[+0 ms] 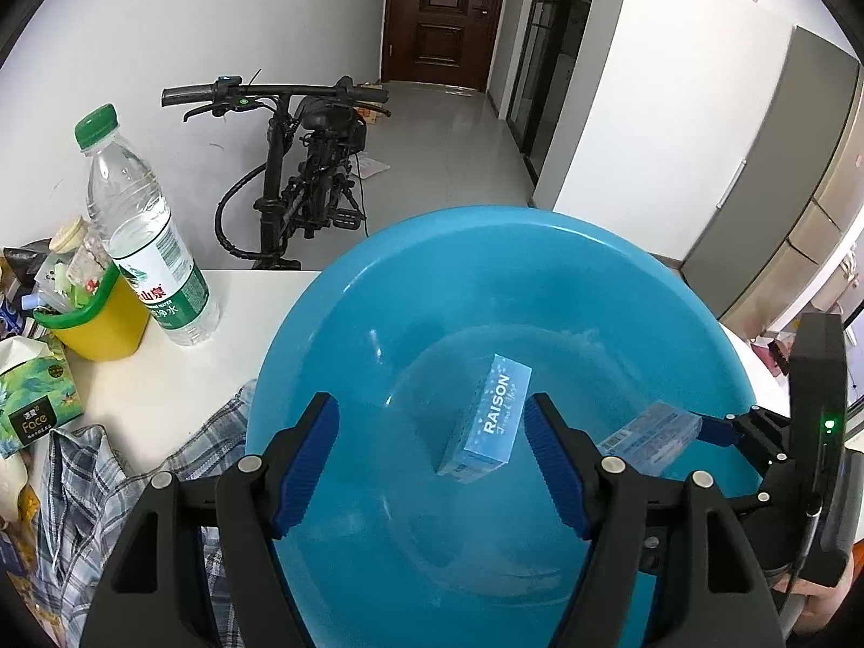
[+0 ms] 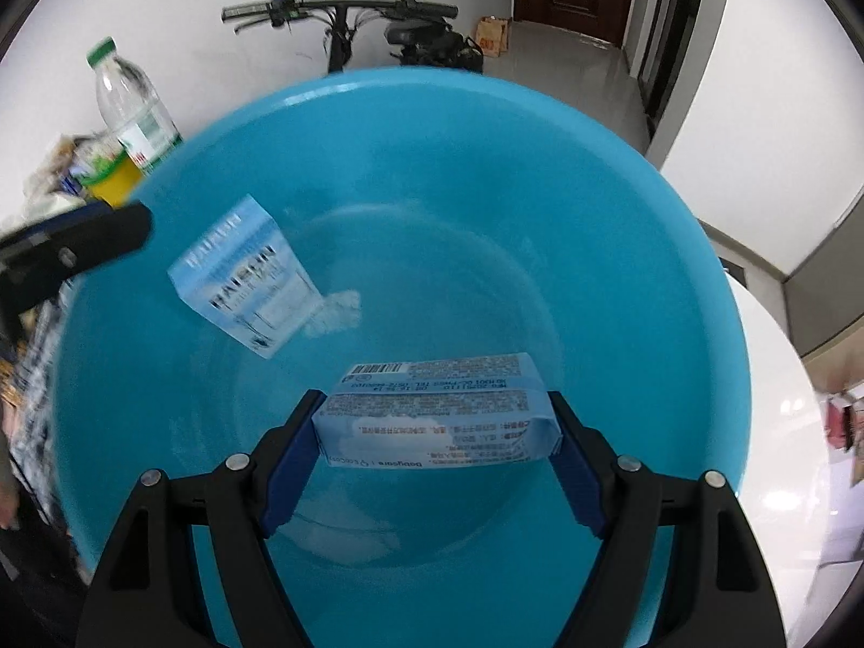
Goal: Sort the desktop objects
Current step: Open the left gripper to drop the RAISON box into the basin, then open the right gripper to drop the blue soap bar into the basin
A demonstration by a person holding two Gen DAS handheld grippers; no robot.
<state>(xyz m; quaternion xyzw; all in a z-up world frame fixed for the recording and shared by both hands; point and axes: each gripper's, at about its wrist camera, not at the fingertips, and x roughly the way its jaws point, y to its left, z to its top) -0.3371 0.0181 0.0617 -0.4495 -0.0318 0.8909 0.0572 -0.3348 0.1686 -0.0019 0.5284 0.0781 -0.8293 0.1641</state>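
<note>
Your left gripper [image 1: 432, 453] hangs released above the RAISON box [image 1: 488, 421] in the basin [image 1: 335, 324]; your right gripper [image 2: 434, 448] grasps the second box [image 2: 437, 426], undropped.

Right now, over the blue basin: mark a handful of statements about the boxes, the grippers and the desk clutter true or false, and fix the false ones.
1. The right gripper holds a light blue box over the blue basin. True.
2. The left gripper is clamped on the RAISON box. False: its pads stand apart from the box, which is free inside the basin.
3. The water bottle has a red cap. False: the cap is green.
4. The yellow bin stands beside the water bottle. True.
5. The basin is full of water. False: no water shows; only the RAISON box is inside.
</note>
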